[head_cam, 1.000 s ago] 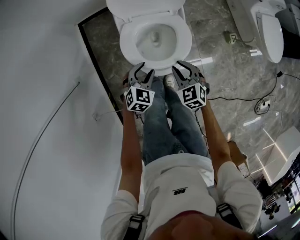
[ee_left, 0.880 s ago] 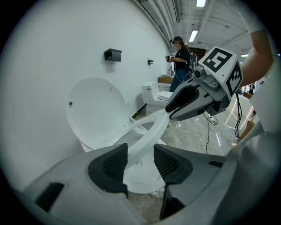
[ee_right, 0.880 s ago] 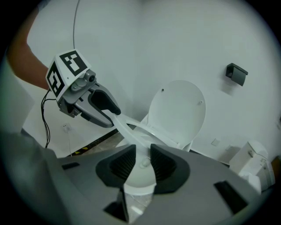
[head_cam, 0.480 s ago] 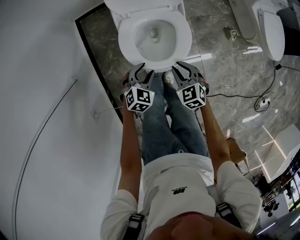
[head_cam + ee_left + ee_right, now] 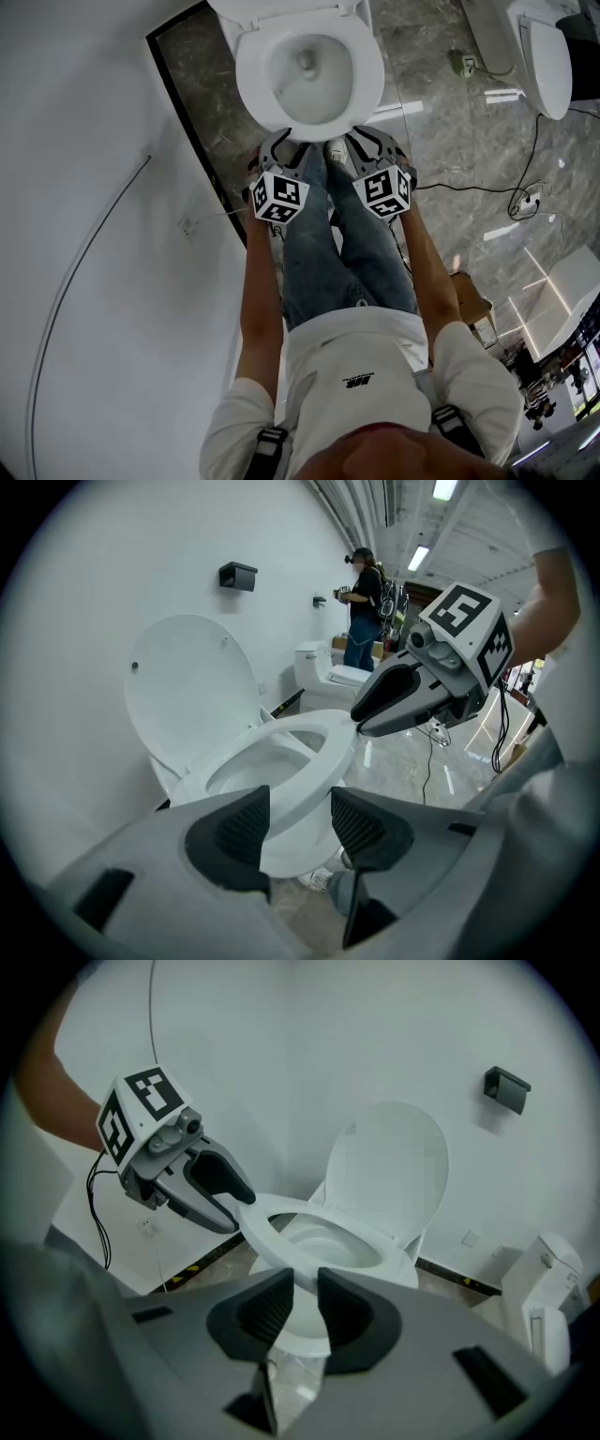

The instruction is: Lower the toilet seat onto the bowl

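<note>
Since the toilet seat already rests on the bowl, nothing needs gripping; left gripper has just opened wide, empty; right gripper stands narrowly apart, empty.

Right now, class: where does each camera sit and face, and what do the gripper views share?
Head view: on the person's head, facing steeply down at the toilet; arms, jeans, left gripper and right gripper show.
Left gripper view: on the left gripper, facing the seat past its open, empty, just-widened jaws.
Right gripper view: likewise, jaws open.
Shared: each shows the other gripper and the raised lid.
</note>
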`<control>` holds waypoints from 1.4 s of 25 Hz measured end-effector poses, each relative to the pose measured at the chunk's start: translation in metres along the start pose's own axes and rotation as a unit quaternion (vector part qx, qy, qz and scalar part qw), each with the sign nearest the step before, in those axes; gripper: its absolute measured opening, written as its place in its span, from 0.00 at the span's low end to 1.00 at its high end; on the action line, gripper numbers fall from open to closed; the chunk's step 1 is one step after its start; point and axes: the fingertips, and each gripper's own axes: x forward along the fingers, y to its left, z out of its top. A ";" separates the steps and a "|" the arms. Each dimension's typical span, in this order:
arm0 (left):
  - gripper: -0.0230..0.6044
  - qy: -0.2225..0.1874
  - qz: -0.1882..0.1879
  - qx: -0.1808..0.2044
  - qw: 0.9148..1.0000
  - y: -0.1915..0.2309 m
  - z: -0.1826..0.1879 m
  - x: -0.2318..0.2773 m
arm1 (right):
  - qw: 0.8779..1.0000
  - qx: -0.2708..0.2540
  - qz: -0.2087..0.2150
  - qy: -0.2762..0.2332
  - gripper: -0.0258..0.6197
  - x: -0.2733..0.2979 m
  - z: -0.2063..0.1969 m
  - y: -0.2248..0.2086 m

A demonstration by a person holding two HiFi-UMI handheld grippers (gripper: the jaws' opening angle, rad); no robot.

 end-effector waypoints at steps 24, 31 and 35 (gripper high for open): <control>0.37 0.014 -0.039 -0.077 0.996 -0.020 -0.042 0.027 | 0.998 0.024 0.023 0.049 0.15 0.026 -0.049 0.021; 0.36 0.015 -0.049 -0.107 0.993 -0.024 -0.052 0.034 | 0.997 0.033 0.030 0.065 0.15 0.034 -0.063 0.026; 0.35 0.017 -0.052 -0.118 0.992 -0.026 -0.059 0.040 | 0.996 0.036 0.031 0.071 0.15 0.038 -0.072 0.029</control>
